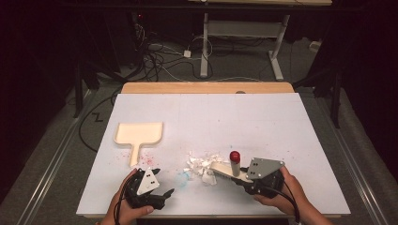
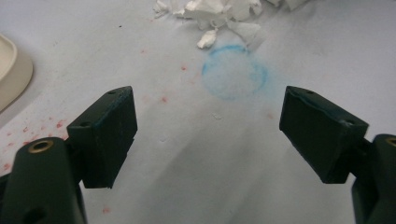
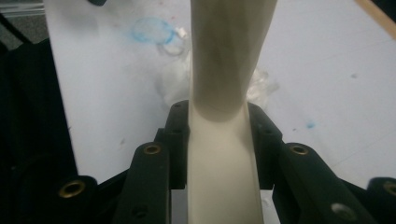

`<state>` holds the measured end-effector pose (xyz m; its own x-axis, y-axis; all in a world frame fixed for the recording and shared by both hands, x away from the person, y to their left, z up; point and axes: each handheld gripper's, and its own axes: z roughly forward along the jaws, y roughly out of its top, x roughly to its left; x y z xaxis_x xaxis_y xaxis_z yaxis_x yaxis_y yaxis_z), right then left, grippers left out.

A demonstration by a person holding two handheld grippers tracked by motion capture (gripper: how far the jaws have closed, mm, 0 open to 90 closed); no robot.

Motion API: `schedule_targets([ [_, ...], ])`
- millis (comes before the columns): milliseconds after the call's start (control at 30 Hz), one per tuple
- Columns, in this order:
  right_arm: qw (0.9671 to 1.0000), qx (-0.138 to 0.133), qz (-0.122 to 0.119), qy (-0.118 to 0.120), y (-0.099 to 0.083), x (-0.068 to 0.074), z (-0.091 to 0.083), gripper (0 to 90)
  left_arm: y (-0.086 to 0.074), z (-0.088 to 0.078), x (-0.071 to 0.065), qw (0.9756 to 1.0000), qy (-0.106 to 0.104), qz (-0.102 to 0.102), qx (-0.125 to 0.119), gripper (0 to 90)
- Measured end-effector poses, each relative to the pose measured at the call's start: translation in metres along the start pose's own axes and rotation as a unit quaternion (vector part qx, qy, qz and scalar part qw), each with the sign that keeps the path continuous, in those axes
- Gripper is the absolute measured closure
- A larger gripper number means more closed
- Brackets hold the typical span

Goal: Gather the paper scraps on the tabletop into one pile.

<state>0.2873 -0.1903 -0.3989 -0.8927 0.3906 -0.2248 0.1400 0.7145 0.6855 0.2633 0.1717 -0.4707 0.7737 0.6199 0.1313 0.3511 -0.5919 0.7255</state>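
Brush handle [image 3: 223, 154] clamped between right gripper [image 1: 244, 177] jaws, head reaching ahead into paper scraps [image 1: 201, 164]. Left gripper [image 2: 208, 135] jaws wide apart over bare table [image 1: 211, 117], scraps just beyond, dustpan [image 1: 139, 135] off to their left.

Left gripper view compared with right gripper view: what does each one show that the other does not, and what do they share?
Left gripper view: the left gripper with open fingers, the cream dustpan edge, red specks. Right gripper view: the right gripper, fingers shut on a cream handle. Shared: the blue ring, white paper scraps, the white table.
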Motion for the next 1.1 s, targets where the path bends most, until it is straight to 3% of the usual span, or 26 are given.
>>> schedule_targets([
  [100, 0.9999, -0.010, 0.008, 0.001, -0.001, -0.004, -0.005, 67.8, -0.001, -0.001, 0.000, 1.0000, 0.001, 0.000, 0.000, 18.1],
  [267, 0.9987, -0.037, 0.035, -0.001, -0.011, -0.013, -0.028, 67.8, -0.001, -0.003, 0.001, 1.0000, 0.005, -0.002, -0.001, 18.0],
  [400, 0.9982, -0.043, 0.041, -0.004, -0.022, -0.015, -0.043, 67.8, -0.001, -0.004, 0.001, 1.0000, 0.008, 0.000, -0.002, 18.1],
  [500, 0.9975, -0.028, 0.056, -0.033, -0.031, -0.020, -0.049, 67.8, -0.001, -0.005, 0.001, 0.9999, 0.009, 0.000, -0.005, 18.1],
  [567, 0.9944, -0.013, 0.075, -0.073, -0.036, -0.025, -0.049, 67.7, -0.001, -0.005, 0.001, 0.9999, 0.011, 0.000, -0.007, 18.0],
  [667, 0.9857, 0.000, 0.120, -0.119, -0.043, -0.032, -0.040, 67.7, 0.000, -0.005, 0.002, 0.9999, 0.013, -0.002, -0.009, 18.0],
  [767, 0.9789, 0.009, 0.139, -0.149, -0.044, -0.035, -0.025, 67.8, 0.000, -0.005, 0.003, 0.9999, 0.011, 0.000, -0.009, 18.0],
  [833, 0.9780, 0.013, 0.138, -0.156, -0.041, -0.035, -0.016, 67.8, 0.000, -0.005, 0.002, 0.9999, 0.010, 0.001, -0.009, 18.0],
  [933, 0.9740, 0.014, 0.138, -0.179, -0.032, -0.034, -0.001, 67.8, 0.000, -0.005, 0.002, 0.9999, 0.009, 0.001, -0.010, 18.0],
  [1100, 0.9713, 0.014, 0.158, -0.177, -0.019, -0.031, 0.024, 67.8, -0.001, -0.007, 0.002, 0.9999, 0.007, 0.003, -0.011, 18.0],
])
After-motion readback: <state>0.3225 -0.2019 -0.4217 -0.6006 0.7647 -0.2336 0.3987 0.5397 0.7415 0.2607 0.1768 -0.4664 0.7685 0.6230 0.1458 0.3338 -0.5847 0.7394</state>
